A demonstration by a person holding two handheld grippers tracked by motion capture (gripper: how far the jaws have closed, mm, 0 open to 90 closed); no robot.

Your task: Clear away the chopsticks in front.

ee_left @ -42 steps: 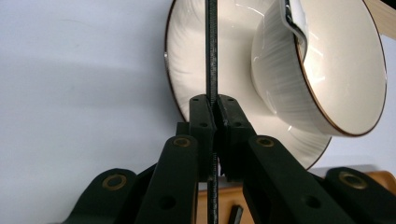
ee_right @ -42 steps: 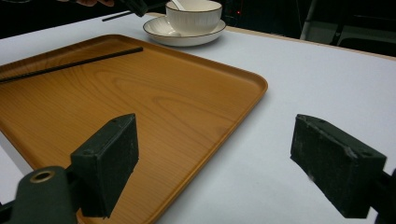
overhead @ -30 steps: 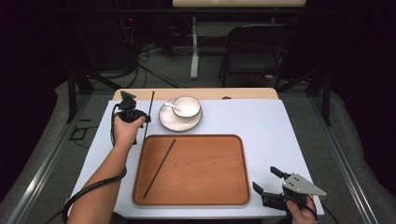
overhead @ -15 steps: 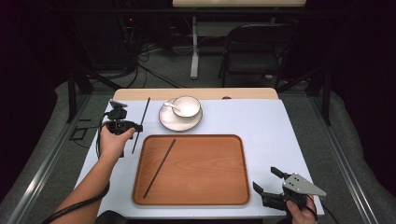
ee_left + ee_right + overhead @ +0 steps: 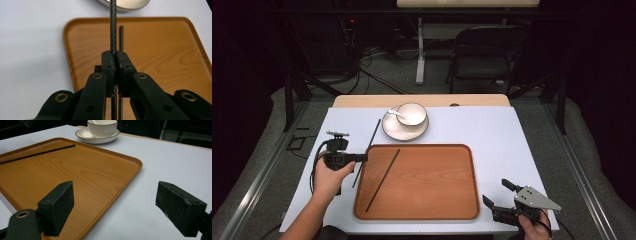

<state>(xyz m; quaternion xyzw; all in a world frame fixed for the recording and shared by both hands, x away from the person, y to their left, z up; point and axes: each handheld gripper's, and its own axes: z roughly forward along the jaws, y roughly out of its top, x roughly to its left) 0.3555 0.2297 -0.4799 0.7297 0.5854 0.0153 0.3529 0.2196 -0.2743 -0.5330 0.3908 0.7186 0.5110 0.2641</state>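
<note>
Clearly the left gripper (image 5: pixel 115 58), jaws closed on a thin black chopstick (image 5: pixel 368 148) beside the wooden tray's (image 5: pixel 437 210) left edge, could let it swivel; the right gripper (image 5: pixel 504 196) gapes empty.

Left hand-held gripper (image 5: pixel 362 158) clamped, right (image 5: pixel 498 195) agape

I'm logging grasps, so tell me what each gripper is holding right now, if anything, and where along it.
The left gripper is shut on a black chopstick, clamped partway along its length. The right gripper is open and holds nothing.
</note>
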